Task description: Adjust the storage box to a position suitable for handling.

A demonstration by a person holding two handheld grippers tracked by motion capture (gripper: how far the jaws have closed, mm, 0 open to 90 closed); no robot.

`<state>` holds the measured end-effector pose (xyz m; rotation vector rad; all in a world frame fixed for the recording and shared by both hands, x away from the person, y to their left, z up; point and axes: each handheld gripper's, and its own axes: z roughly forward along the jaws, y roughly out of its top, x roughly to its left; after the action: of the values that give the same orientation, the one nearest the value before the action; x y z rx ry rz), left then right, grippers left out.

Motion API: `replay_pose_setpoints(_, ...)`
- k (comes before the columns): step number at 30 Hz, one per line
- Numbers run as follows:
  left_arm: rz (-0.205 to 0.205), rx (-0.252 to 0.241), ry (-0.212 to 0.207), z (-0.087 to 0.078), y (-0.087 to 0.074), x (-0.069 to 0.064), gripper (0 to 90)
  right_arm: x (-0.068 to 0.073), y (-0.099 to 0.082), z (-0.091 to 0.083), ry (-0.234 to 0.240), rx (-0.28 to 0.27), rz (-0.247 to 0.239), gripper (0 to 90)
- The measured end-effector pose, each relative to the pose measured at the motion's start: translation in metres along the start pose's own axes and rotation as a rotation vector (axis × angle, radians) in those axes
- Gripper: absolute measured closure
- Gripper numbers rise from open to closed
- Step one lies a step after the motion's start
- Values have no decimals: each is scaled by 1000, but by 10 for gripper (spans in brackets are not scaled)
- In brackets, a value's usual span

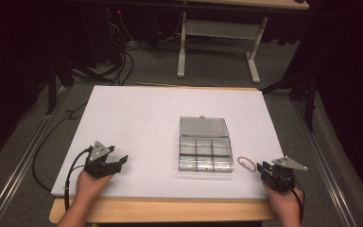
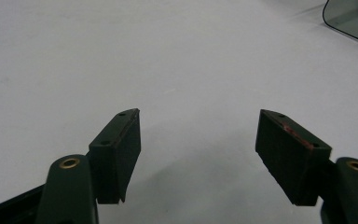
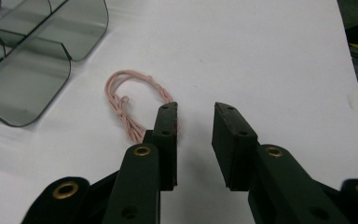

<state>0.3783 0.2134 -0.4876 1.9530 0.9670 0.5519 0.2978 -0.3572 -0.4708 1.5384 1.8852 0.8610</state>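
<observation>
Resting on white tabletop (image 1: pixel 137 118), pink twisted cord loop (image 3: pixel 133 100) lies outside clear compartment box (image 1: pixel 204 150), just right of it; stowing judged not yet done. Right gripper (image 3: pixel 193 112) fingers apart, empty; loop beside left finger, not between. Left gripper (image 2: pixel 198 126) fingers wide apart, empty, well away.

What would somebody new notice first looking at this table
The clear compartment box stands out first, sitting open near the middle of the white table with its lid laid back. Just right of it lies a small pink loop of cord, directly in front of the right gripper, whose jaws stand apart with the loop beside one jaw, not between them. The left gripper rests open at the near left edge over bare table.
</observation>
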Motion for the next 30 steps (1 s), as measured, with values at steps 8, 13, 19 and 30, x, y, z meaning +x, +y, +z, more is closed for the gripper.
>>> replay_pose_setpoints(8, 2, 1, 1, 0, 0, 0, 305, 1, 11, -5, 35, 82, -15, 664)
replay_pose_setpoints(13, 2, 1, -2, 0, 0, 0, 304, 3, 18, -6, 48, 121, -19, 628)
replay_pose_setpoints(19, 9, 2, -5, 0, 0, 0, 304, 8, 25, -6, 54, 168, -41, 580)
replay_pose_setpoints(30, 12, 6, -8, 0, 0, -1, 304, 14, 30, 1, 59, 276, -91, 506)
